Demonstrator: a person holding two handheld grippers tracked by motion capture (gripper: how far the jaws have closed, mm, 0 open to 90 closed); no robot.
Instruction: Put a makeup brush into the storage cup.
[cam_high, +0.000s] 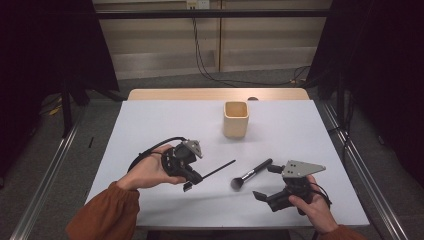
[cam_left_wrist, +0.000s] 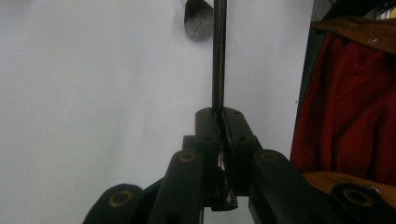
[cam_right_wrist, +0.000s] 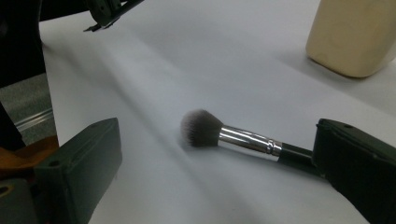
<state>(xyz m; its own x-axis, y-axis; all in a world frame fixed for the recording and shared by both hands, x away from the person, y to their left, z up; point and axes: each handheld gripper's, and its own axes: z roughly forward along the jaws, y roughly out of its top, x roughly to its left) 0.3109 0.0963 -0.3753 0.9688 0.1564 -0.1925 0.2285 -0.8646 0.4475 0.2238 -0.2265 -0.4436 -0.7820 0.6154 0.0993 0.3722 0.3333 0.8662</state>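
- Premises: a recording rig in a lab or studio, not a domestic room.
- Work surface: a plain white table (cam_high: 150, 130) standing alone on grey carpeted floor (cam_high: 45, 165).
- Enclosure: black curtains (cam_high: 45, 45) hang to both sides, closing off the work area.
- Fixtures: metal rails (cam_high: 47, 170) run along the floor on either side of the table.
- Wiring: loose black cables (cam_high: 210, 70) drop from a wall socket (cam_high: 197, 4) and trail across the floor behind.
- Rear wall: bare pale panelling (cam_high: 165, 45), undecorated.
- Equipment: instrumented handheld grippers, the left gripper (cam_high: 187, 186) and the right gripper (cam_high: 266, 181), each carrying a camera.
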